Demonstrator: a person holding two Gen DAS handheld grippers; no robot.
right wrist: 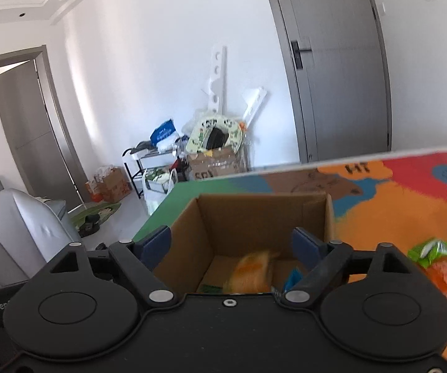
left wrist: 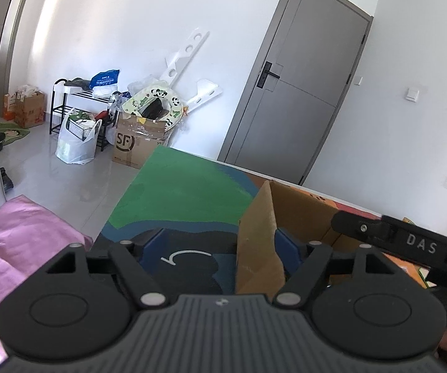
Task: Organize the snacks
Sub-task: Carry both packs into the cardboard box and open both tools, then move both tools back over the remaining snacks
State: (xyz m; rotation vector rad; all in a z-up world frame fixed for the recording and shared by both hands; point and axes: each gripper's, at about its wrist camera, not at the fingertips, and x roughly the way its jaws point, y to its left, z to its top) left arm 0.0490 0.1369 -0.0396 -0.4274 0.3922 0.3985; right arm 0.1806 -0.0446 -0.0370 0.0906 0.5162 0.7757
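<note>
An open cardboard box stands on the painted table. My right gripper hangs open above the box with nothing between its blue pads. In the box below it lie a blurred orange snack packet and a blue packet. More snacks lie on the table to the right: a green packet and an orange one. My left gripper is open at the box's left side. The box's wall stands between its fingers, close to the right pad and well away from the left one.
A black bar marked DAS reaches over the box from the right. Pink cloth lies left of the table's green corner. An SF carton, bags and a black rack crowd the far wall beside a grey door.
</note>
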